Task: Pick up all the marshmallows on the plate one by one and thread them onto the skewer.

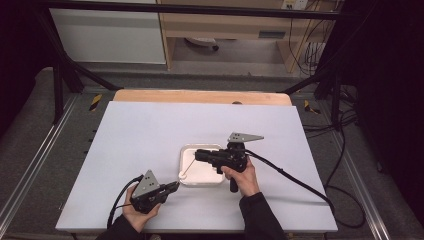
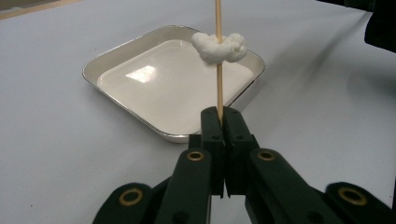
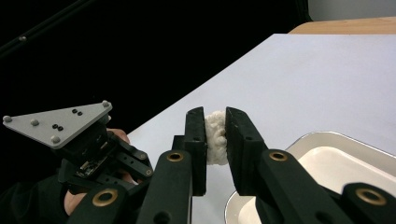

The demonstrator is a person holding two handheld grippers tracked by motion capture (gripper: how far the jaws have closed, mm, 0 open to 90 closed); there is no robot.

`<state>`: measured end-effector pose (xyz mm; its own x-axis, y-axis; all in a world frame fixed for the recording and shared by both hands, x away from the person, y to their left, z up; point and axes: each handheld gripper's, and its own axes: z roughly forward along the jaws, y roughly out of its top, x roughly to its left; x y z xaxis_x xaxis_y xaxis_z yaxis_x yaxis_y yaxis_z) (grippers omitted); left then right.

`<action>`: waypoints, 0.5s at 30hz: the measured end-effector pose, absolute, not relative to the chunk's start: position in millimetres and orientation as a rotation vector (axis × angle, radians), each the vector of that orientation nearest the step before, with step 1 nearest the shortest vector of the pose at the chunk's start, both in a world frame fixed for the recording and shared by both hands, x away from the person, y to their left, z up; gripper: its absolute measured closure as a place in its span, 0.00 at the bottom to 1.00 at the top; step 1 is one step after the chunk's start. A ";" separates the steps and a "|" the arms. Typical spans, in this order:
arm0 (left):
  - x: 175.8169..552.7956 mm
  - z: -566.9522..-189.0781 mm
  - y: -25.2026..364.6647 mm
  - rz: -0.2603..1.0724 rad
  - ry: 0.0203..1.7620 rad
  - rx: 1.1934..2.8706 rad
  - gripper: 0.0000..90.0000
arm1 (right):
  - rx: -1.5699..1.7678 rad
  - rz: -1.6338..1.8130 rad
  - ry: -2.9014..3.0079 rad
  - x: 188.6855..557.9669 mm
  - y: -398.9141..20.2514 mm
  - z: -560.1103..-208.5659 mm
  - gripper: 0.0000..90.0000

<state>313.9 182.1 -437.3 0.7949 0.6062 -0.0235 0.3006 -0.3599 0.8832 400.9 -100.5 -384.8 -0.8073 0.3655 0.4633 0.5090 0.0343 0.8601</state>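
The left gripper [image 2: 223, 114] has its jaws clenched on the low end of a thin wooden skewer [image 2: 218, 88], which rises past the near rim of the white tray [image 2: 116, 100]. A white lump of food [image 2: 219, 47] is threaded on the skewer above the tray's right-hand corner — clear of the tray floor, as the left gripper view has it.

The right gripper [image 3: 215, 133] grasps that same lump, its pads pressing on both sides; the right gripper view shows the lump's crumbly surface pinched between the jaws, a detail too small to tell from above.

In the high view the tray [image 1: 186, 150] sits near the middle of the table [image 1: 150, 130], with the right gripper [image 1: 196, 156] lying over the tray's right half and the left gripper [image 1: 176, 185] just off its near-left corner. Bare table surrounds the tray on every side — widest beyond its far rim and to its left.
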 end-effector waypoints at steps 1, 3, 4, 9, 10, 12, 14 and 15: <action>313.8 -437.5 182.2 0.379 0.679 1.966 0.99 | -0.925 -1.889 -2.176 400.7 -100.1 -385.4 0.88; 313.7 -437.7 182.4 0.379 0.681 1.965 0.99 | -0.927 -1.882 -2.175 400.3 -99.4 -386.4 0.88; 313.7 -437.6 182.5 0.380 0.680 1.965 0.99 | -0.926 -1.880 -2.176 400.2 -99.2 -386.9 0.88; 313.7 -437.7 182.3 0.383 0.674 1.966 0.99 | -0.921 -1.873 -2.172 399.7 -98.4 -388.3 0.88; 313.7 -437.7 182.3 0.384 0.675 1.966 0.99 | -0.921 -1.871 -2.169 399.4 -98.1 -388.4 0.88; 313.8 -437.8 182.3 0.385 0.675 1.967 0.99 | -0.921 -1.868 -2.162 398.9 -97.6 -389.0 0.89; 314.0 -437.9 182.3 0.384 0.676 1.967 0.99 | -0.920 -1.863 -2.162 398.6 -97.1 -389.7 0.89; 314.0 -437.9 182.2 0.385 0.676 1.969 0.99 | -0.919 -1.861 -2.163 398.5 -96.8 -390.3 0.89</action>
